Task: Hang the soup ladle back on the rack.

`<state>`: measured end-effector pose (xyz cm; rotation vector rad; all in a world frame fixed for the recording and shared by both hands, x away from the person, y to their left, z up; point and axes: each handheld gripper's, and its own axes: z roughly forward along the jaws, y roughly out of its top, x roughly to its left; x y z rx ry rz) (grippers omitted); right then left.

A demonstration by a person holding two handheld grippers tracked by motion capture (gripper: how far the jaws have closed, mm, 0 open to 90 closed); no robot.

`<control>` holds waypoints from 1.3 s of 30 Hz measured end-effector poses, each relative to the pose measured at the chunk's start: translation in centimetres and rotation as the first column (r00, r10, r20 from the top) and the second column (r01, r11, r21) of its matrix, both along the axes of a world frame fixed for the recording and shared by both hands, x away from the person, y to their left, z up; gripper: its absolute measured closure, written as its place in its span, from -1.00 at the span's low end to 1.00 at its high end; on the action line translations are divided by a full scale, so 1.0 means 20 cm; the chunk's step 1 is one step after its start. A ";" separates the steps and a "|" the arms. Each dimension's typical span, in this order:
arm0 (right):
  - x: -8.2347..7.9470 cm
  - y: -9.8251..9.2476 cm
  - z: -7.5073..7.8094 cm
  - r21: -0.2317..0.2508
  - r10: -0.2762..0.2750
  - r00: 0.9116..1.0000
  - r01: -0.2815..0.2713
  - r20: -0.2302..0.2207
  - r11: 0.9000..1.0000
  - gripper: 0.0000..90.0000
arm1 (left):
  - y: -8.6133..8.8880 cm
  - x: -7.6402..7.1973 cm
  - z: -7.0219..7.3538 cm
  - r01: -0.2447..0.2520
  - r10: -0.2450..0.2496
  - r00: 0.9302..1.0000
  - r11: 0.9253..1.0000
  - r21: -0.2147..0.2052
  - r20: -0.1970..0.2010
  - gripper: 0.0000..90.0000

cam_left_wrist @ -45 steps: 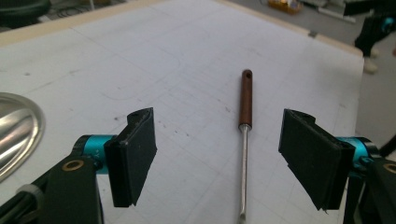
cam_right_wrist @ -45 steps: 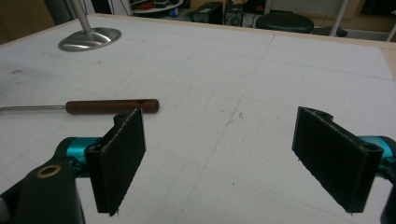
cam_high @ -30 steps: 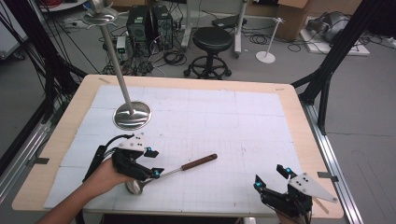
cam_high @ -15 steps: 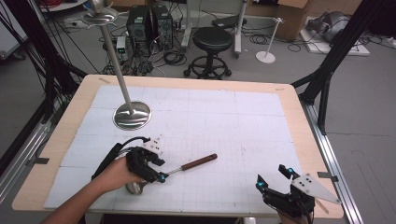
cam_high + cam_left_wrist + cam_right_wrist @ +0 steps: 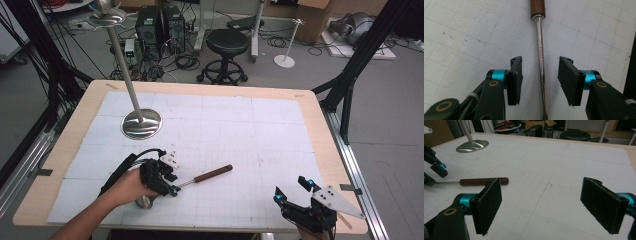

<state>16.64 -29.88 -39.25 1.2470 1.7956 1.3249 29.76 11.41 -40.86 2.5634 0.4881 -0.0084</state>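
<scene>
A long utensil lies on the white gridded mat, with a brown wooden handle (image 5: 214, 173) and a thin metal shaft (image 5: 539, 45). Its round metal end (image 5: 145, 201) peeks out under the person's left hand. My left gripper (image 5: 172, 186) points down over the shaft, just short of the handle. Its jaws have just been closing, and the shaft runs between the pads (image 5: 515, 75) with a gap on each side. My right gripper (image 5: 291, 189) rests near the table's front right edge, jaws wide open and holding nothing. From the right gripper view the handle (image 5: 482, 181) lies off to the left.
A steel stand with a round base (image 5: 142, 123) and a tall pole rises at the back left of the mat; its base (image 5: 472, 146) shows far left in the right gripper view. The wooden table rim (image 5: 320, 115) frames the mat. A stool and cables lie on the floor beyond.
My left gripper has shifted right and down onto the utensil's shaft, and its jaws have narrowed around it. The right gripper and the utensil have stayed put.
</scene>
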 end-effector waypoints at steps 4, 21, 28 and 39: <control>0.00 0.00 0.00 0.001 0.000 1.000 0.000 0.001 1.000 -0.64 | -0.01 0.01 -0.01 -0.015 0.015 1.000 1.000 0.019 -0.009 0.28; 0.01 -0.01 -0.01 0.001 -0.018 1.000 0.018 -0.008 1.000 -0.64 | -0.03 -0.01 -0.02 -0.032 0.034 0.999 0.997 0.076 -0.013 0.64; 0.01 -0.01 0.00 -0.003 -0.027 1.000 0.027 -0.009 1.000 -0.64 | -0.05 -0.02 -0.02 -0.031 0.034 0.999 0.994 0.109 -0.019 0.77; 0.00 -0.02 0.00 0.003 -0.033 0.999 0.033 -0.016 0.999 -0.64 | -0.07 0.00 -0.01 -0.035 0.042 0.998 0.989 0.143 -0.047 0.86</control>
